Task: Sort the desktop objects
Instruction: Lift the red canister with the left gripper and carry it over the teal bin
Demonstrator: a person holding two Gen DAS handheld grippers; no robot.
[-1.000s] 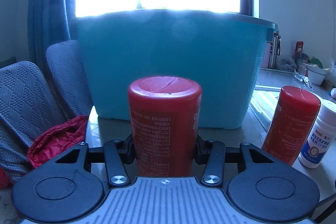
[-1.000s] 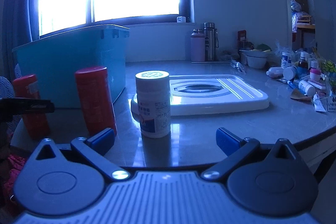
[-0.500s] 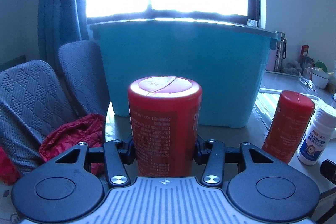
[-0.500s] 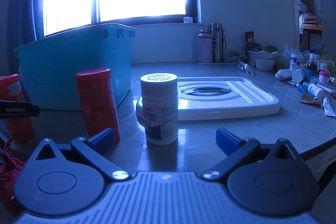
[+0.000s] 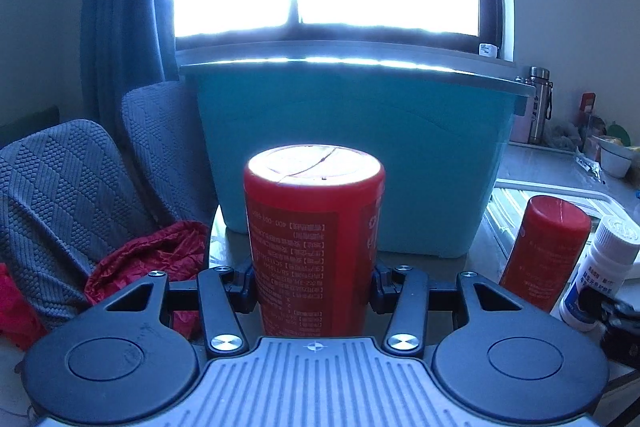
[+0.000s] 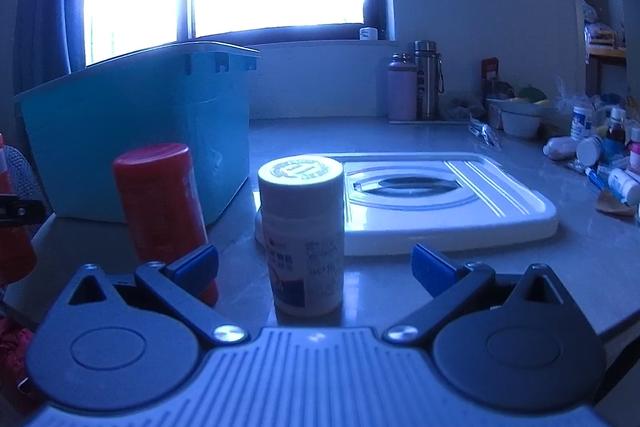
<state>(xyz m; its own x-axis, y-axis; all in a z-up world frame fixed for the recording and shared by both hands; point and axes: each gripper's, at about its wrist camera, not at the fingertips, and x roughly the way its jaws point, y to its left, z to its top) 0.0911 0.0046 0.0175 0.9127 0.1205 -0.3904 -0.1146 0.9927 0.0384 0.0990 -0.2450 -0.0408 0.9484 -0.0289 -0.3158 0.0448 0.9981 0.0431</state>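
Observation:
My left gripper (image 5: 314,279) is shut on a red canister (image 5: 312,227), held upright in front of the teal storage bin (image 5: 360,147). A second red canister (image 5: 544,251) and a white pill bottle (image 5: 600,267) stand on the table to the right. In the right wrist view, my right gripper (image 6: 314,263) is open. The white bottle (image 6: 304,227) stands between its blue fingertips (image 6: 196,261), with a gap on each side. The second red canister (image 6: 160,203) stands just left of that gripper, and the teal bin (image 6: 140,131) is behind it.
The bin's white lid (image 6: 440,195) lies flat behind the bottle. Two flasks (image 6: 416,87) stand at the back wall, and small bottles and clutter (image 6: 600,155) fill the right side. Grey chairs (image 5: 80,187) with a red cloth (image 5: 152,259) sit left of the table.
The left gripper has risen a little with the red canister and drawn back from the bin. The right gripper has moved forward, so the white bottle now sits between its fingers.

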